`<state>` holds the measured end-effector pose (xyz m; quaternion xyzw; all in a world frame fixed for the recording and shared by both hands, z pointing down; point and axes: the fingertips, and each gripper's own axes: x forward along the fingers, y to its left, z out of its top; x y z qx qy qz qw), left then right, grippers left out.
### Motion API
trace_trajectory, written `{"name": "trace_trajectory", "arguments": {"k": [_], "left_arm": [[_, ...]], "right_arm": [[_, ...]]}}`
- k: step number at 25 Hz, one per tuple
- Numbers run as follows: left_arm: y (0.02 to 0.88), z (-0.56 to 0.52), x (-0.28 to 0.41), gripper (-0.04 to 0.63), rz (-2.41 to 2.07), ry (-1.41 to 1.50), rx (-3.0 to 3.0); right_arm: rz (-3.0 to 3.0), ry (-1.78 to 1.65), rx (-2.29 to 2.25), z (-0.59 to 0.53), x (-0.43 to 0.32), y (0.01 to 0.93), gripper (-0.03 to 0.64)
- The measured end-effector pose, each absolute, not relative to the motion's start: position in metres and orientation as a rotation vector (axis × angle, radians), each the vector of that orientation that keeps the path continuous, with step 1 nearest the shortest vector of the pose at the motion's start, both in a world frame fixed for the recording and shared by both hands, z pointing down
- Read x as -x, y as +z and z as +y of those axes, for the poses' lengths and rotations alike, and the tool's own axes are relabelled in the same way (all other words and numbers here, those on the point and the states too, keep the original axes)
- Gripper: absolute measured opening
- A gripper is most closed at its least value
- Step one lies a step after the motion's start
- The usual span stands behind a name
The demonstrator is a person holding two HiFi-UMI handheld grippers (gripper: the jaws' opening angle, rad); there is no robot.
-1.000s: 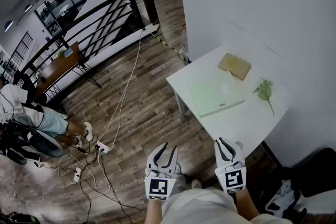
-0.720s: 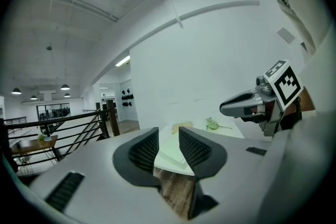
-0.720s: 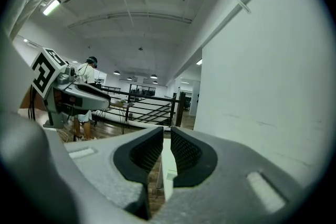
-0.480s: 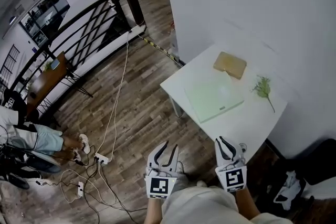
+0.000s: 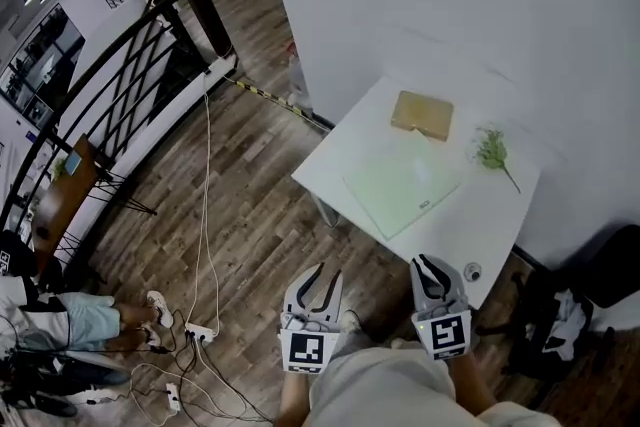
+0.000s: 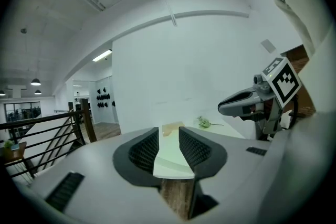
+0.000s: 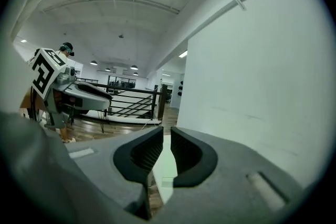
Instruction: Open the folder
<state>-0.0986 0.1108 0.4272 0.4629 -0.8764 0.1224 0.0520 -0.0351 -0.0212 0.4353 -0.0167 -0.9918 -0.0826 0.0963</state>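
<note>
My left gripper (image 5: 322,277) is held low in front of my body, its jaws spread with nothing between them. My right gripper (image 5: 428,267) sits just beside it at the same height, with only a narrow gap between its jaws, and it is also empty. Both point forward and slightly down. I judge they are carried side by side and empty because the work has not begun: neither one has reached the table (image 5: 480,215), whose near edge lies just ahead of the right gripper's tips and ahead and to the right of the left one. Under the left gripper there is only wooden floor (image 5: 250,215).

The folder (image 5: 400,185) lies ahead of both grippers, well apart from them, roughly on a line running out between the two. It is pale green, flat and closed, and it rests near the middle of the white top. Its edges look free on all sides, which should leave room for a jaw to get under the cover. It sits at a slant to me, with one corner pointing back toward my grippers. Its long axis seems to run from near-left to far-right, though the two sides look close in length. I cannot tell which edge is the spine.

Beyond the folder, at its far corner, is a tan board (image 5: 420,115). To the right of that lies a small green sprig (image 5: 492,150)
</note>
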Motion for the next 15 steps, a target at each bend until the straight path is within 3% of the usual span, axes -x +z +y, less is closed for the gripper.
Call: {"name": "trace_trajectory", "arguments": {"k": [15], "left_arm": [[0.47,0.078,0.165,0.12,-2.467,0.407,-1.717]], "right_arm": [[-2.841,-0.267,-0.232,-0.028,0.071,0.471,0.028]]}}
